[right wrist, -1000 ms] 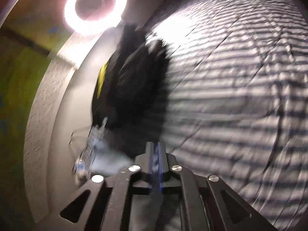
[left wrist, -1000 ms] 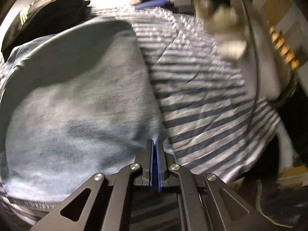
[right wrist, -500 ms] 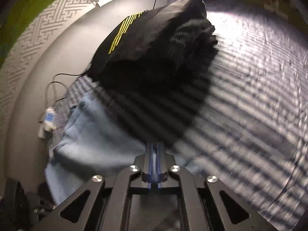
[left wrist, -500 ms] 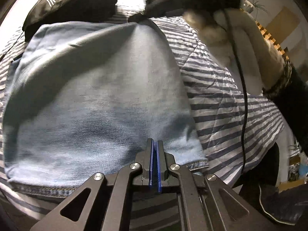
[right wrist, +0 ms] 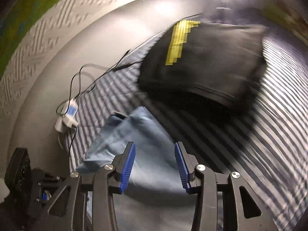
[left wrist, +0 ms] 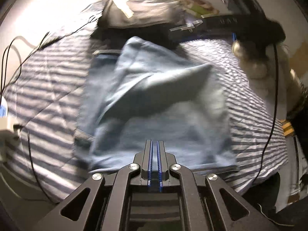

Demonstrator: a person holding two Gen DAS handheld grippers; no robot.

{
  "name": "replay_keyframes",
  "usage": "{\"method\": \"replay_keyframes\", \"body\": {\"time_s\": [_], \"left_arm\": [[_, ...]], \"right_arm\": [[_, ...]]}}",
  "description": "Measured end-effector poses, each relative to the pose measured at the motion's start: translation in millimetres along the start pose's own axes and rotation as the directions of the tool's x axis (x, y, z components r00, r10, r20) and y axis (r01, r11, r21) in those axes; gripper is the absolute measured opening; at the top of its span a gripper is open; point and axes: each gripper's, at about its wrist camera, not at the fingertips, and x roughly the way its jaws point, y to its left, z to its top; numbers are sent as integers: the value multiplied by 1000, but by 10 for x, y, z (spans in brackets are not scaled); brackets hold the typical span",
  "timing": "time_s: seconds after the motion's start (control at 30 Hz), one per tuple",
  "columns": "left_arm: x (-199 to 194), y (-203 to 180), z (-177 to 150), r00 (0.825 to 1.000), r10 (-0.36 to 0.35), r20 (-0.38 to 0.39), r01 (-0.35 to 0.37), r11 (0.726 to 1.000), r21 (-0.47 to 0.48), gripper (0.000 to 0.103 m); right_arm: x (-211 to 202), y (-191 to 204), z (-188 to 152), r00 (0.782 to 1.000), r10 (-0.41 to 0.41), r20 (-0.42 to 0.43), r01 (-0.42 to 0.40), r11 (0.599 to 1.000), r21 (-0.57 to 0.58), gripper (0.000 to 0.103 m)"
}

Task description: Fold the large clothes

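Blue denim garment (left wrist: 154, 104) lying folded on the striped bedsheet (left wrist: 256, 104), mid-frame in both views.

We hold the left gripper (left wrist: 154, 144) low centre, its blue pads almost together with a thin gap and nothing between them; our right gripper (right wrist: 155, 146) has its fingers spread wide above the denim. A black garment (right wrist: 211, 57) lies at upper right.
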Motion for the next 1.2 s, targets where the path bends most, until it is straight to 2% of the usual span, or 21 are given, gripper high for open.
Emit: {"method": "replay_keyframes", "body": {"time_s": [0.1, 0.23, 0.27, 0.3, 0.37, 0.43, 0.5, 0.57, 0.63, 0.77, 0.87, 0.93, 1.0, 1.03, 1.07, 1.13, 1.17, 1.2], "left_arm": [[109, 106, -85, 999, -34, -9, 34, 999, -34, 4], [140, 129, -81, 998, -53, -15, 53, 998, -22, 4], [159, 129, -78, 998, -55, -20, 54, 998, -15, 4], [184, 133, -94, 998, -58, -23, 58, 998, -13, 4], [229, 152, -108, 997, -67, -27, 67, 998, -7, 4], [276, 137, -147, 997, -72, -30, 72, 997, 8, 3], [280, 133, -163, 997, -76, -34, 77, 997, 18, 3], [221, 171, -124, 994, -97, -45, 97, 995, 2, 4], [94, 197, -62, 993, -116, -22, 116, 993, -5, 4], [-51, 89, 251, 991, -122, 52, 121, 992, 32, 5], [96, -106, 592, 987, -146, 61, 141, 986, 86, 5], [310, -197, 803, 986, -164, 39, 159, 981, 109, 5], [614, -212, 953, 997, -74, 2, 73, 990, 122, 5], [781, -141, 1022, 999, -26, -26, 29, 995, 100, 4], [890, -38, 1089, 999, -10, -39, 13, 997, 71, 2], [863, 141, 1223, 1000, -4, -7, 3, 1000, -28, 2], [812, 157, 1263, 999, 25, 20, -24, 999, -45, 1], [750, 126, 1300, 998, 49, 44, -47, 998, -41, 0]], "right_arm": [[329, 177, 205, 998, -35, -56, 31, 997, -70, 39], [694, 182, 336, 992, -88, -94, 81, 994, -71, 38], [742, 161, 332, 991, -91, -98, 85, 994, -68, 18], [778, 156, 329, 991, -82, -103, 76, 995, -63, 9], [763, 201, 330, 991, -109, -75, 102, 990, -93, 2], [754, 195, 410, 990, -136, -30, 132, 985, -108, 0], [804, 58, 548, 968, -251, 16, 251, 967, -37, 0], [836, -122, 616, 982, -188, -11, 188, 981, 56, 0], [616, -128, 556, 993, -119, 19, 118, 991, 69, 1], [-19, -146, 136, 995, -18, 97, 6, 993, 119, 9], [-338, -90, -495, 993, -9, 121, -11, 987, 163, 9], [-362, -23, -861, 994, -1, 110, -20, 982, 188, 9], [-289, 80, -1192, 997, -18, 78, 2, 981, 194, 9], [-205, 163, -1381, 998, -45, 42, 37, 985, 169, 9], [-99, 246, -1600, 999, -47, -1, 47, 987, 153, 9], [-4, 296, -1954, 999, -1, -38, 8, 983, 184, 9], [-56, 325, -2079, 1000, -17, 7, 16, 982, 187, 9], [-132, 363, -2138, 999, -35, 14, 33, 985, 169, 9]]}}
